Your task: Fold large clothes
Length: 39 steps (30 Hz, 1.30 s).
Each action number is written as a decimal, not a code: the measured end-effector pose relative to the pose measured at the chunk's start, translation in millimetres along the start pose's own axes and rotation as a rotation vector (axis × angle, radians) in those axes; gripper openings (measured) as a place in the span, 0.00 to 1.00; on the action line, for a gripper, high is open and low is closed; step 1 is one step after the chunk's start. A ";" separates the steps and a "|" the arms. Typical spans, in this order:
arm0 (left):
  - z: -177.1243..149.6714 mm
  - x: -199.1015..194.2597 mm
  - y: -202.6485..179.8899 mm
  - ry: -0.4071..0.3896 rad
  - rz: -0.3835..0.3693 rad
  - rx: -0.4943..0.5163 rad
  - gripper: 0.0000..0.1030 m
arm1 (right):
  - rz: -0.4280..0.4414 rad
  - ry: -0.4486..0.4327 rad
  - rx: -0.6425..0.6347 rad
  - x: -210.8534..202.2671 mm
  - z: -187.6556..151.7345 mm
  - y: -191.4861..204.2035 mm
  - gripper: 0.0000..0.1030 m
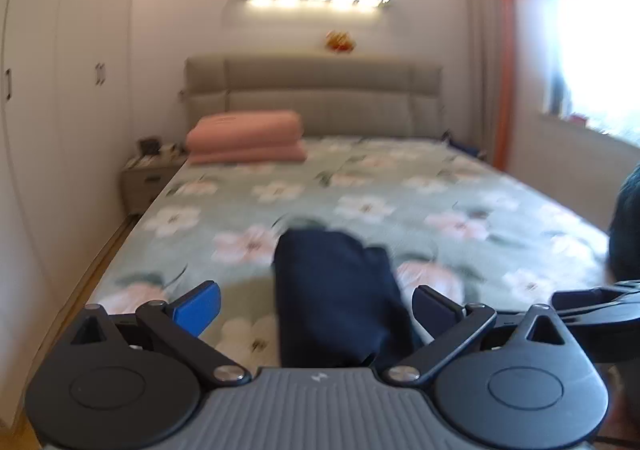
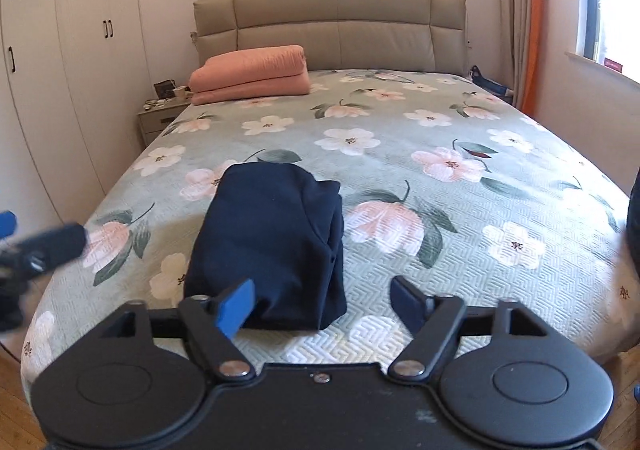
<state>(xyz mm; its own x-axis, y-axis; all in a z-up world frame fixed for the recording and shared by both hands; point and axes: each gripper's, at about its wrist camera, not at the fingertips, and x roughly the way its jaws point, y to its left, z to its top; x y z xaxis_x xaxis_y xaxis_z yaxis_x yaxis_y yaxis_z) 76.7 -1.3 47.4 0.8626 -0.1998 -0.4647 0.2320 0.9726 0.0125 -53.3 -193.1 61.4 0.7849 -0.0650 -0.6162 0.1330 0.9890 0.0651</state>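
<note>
A navy garment (image 2: pixel 268 242) lies folded into a compact bundle on the near part of the flowered bed (image 2: pixel 440 210). In the blurred left wrist view the navy garment (image 1: pixel 336 290) lies straight ahead. My left gripper (image 1: pixel 314 292) is open above the bundle's near end and its blue pads (image 1: pixel 198 308) touch nothing. My right gripper (image 2: pixel 322 286) is open too, held over the bundle's near right corner, clear of the cloth. At the left edge of the right wrist view, the left gripper's finger (image 2: pixel 44 244) shows as a blur.
A folded pink quilt (image 2: pixel 250 74) lies at the bed's far left by the beige headboard (image 2: pixel 332 26). A nightstand (image 2: pixel 160 122) and white wardrobes (image 2: pixel 60 70) stand on the left. An orange curtain (image 2: pixel 536 18) hangs at the right, and a dark shape (image 2: pixel 634 218) is at the right edge.
</note>
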 end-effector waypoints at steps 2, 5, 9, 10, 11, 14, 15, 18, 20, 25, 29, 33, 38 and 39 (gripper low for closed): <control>-9.6 9.5 6.4 0.045 0.018 -0.018 1.00 | 0.007 0.028 0.001 5.9 -4.6 2.0 0.93; -19.9 20.7 17.4 0.095 0.032 -0.037 1.00 | -0.007 0.075 -0.002 11.6 -11.5 6.0 0.93; -29.0 32.5 22.5 0.157 0.059 -0.078 1.00 | -0.015 0.105 -0.003 18.4 -15.3 10.6 0.93; -31.3 34.8 23.3 0.172 0.056 -0.087 1.00 | -0.013 0.109 -0.002 18.9 -15.1 11.1 0.93; -33.6 36.6 23.1 0.179 0.052 -0.091 1.00 | -0.009 0.110 -0.001 19.3 -14.8 11.5 0.93; -36.6 38.4 19.7 0.186 0.041 -0.073 1.00 | -0.018 0.106 -0.004 19.0 -14.1 13.3 0.93; -37.5 36.7 17.3 0.186 0.042 -0.067 1.00 | -0.021 0.109 -0.005 19.8 -14.4 13.9 0.93; -38.0 36.7 14.0 0.186 0.044 -0.050 1.00 | -0.022 0.130 0.003 23.7 -15.6 13.2 0.93; -38.3 38.0 13.4 0.192 0.054 -0.043 1.00 | -0.017 0.139 0.009 25.3 -16.9 13.1 0.93; -41.5 43.9 15.0 0.223 0.085 -0.044 1.00 | 0.002 0.143 0.026 23.7 -17.0 11.3 0.93; -43.7 43.7 15.3 0.231 0.100 -0.044 1.00 | 0.000 0.139 0.021 21.3 -16.7 12.8 0.93; -43.4 41.5 15.6 0.230 0.105 -0.038 1.00 | 0.005 0.144 0.019 19.5 -16.6 12.9 0.93; -43.5 41.0 15.9 0.231 0.105 -0.041 1.00 | 0.024 0.146 0.030 16.6 -16.5 12.1 0.93; -43.2 41.0 16.2 0.232 0.105 -0.041 1.00 | 0.025 0.146 0.030 16.1 -16.8 12.3 0.93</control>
<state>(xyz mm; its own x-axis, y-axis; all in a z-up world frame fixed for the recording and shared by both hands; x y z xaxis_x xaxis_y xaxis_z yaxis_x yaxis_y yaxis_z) 96.5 11.4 -9.7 0.7535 -0.0695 -0.6537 0.1242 0.9915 0.0377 -49.2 -179.8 39.0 0.6923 -0.0183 -0.7214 0.1341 0.9855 0.1037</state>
